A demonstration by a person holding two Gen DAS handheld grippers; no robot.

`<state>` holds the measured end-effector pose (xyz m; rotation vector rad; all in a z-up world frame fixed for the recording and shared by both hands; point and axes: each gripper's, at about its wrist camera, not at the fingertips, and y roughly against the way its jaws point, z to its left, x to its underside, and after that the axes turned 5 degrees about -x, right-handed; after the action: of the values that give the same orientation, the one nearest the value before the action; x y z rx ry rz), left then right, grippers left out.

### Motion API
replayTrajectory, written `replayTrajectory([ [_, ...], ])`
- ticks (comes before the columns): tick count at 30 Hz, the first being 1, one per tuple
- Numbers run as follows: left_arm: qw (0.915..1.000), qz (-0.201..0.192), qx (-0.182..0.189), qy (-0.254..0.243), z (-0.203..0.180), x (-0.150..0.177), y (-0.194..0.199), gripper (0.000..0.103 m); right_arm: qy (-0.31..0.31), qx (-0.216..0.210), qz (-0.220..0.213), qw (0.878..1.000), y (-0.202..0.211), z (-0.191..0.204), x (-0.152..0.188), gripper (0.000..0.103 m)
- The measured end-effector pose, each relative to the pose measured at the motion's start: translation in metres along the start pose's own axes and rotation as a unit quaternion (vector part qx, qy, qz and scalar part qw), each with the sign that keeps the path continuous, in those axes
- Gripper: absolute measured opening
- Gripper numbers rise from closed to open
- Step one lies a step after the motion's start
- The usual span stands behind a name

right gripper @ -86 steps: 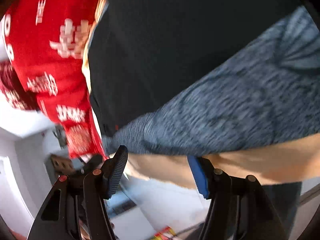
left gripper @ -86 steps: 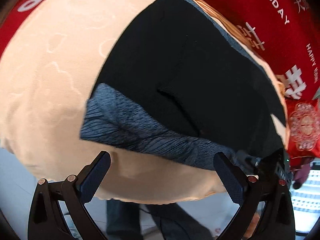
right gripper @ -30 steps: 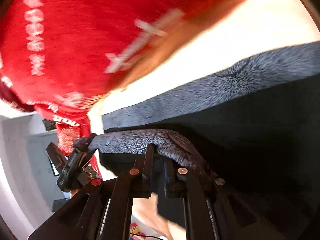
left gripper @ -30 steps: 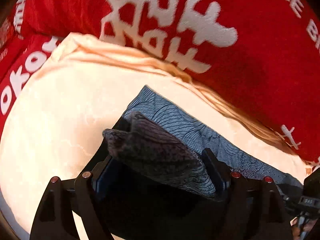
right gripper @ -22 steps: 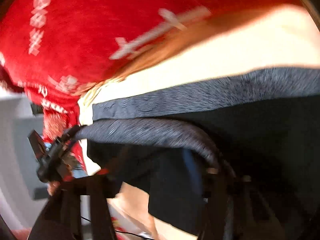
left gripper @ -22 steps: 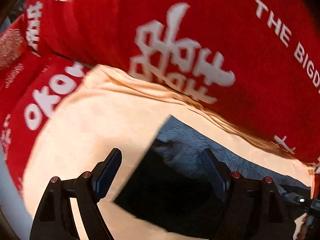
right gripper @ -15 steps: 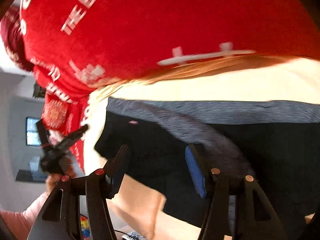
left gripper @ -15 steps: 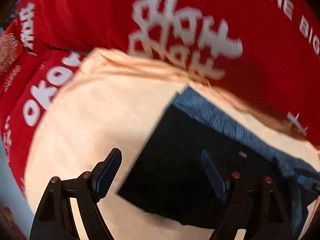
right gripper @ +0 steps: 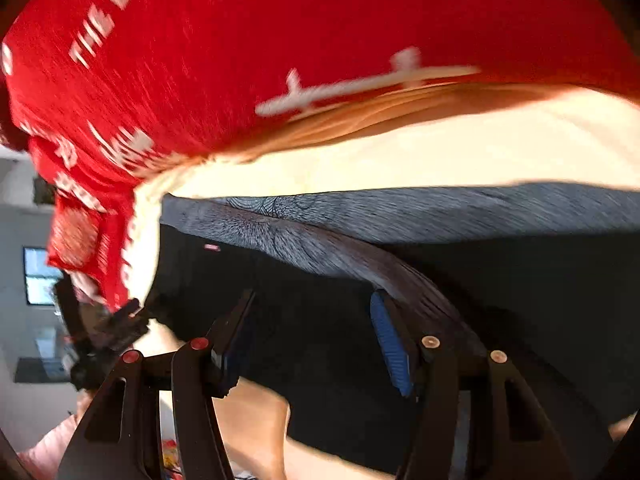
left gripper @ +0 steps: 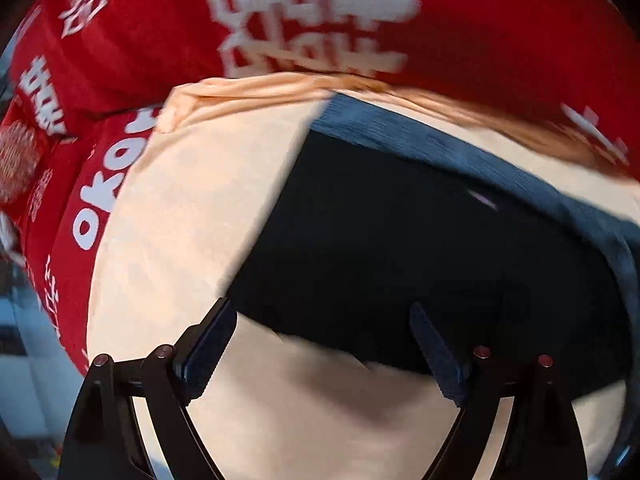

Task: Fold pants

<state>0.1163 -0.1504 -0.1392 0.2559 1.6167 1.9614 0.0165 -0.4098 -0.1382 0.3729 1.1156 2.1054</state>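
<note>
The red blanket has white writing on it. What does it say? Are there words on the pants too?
"THE B..." on the red blanket, right wrist view; the rest runs past the top edge.
"oko" on the red blanket's lower fold, left wrist view.
Big white characters on the blanket: too blurred to read.
Tiny tag on the black pants: too small to read.

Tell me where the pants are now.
The pants lie folded on the cream cloth, ahead of both open tools, near the red blanket.
</note>
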Motion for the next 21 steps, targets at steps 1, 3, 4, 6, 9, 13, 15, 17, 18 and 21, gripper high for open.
replayTrajectory([
  [1,0.9999,0.003,0.003,-0.010,-0.010,0.005,0.007,0.089,-0.003,-0.002,-0.008,1.000,0.013,-0.005,0.007,0.065],
  [3,0.9996,0.010,0.019,-0.019,-0.030,0.016,0.022,0.089,-0.021,-0.007,-0.022,1.000,0.040,-0.018,0.026,0.065],
  [4,0.9993,0.014,0.029,-0.020,-0.039,0.021,0.029,0.089,-0.030,-0.009,-0.025,0.999,0.049,-0.023,0.033,0.065],
  [6,0.9983,0.020,0.049,-0.026,-0.061,0.031,0.044,0.089,-0.058,-0.011,-0.030,0.998,0.070,-0.039,0.054,0.065],
  [9,0.9959,0.023,0.067,-0.056,-0.090,0.043,0.056,0.089,-0.094,-0.009,-0.041,0.995,0.092,-0.057,0.087,0.065],
  [13,0.9880,0.010,0.103,-0.115,-0.129,0.060,0.076,0.089,-0.142,0.004,-0.061,0.988,0.121,-0.082,0.139,0.066],
  [15,0.9822,0.001,0.118,-0.146,-0.147,0.066,0.083,0.089,-0.172,0.008,-0.071,0.983,0.130,-0.094,0.167,0.066],
  [17,0.9765,-0.006,0.131,-0.171,-0.163,0.072,0.094,0.089,-0.200,0.017,-0.091,0.975,0.142,-0.106,0.199,0.066],
  [18,0.9740,-0.011,0.143,-0.175,-0.165,0.072,0.098,0.089,-0.212,0.019,-0.101,0.972,0.149,-0.113,0.211,0.066],
  [21,0.9635,-0.017,0.185,-0.193,-0.179,0.075,0.114,0.089,-0.253,0.035,-0.134,0.958,0.166,-0.136,0.251,0.065],
])
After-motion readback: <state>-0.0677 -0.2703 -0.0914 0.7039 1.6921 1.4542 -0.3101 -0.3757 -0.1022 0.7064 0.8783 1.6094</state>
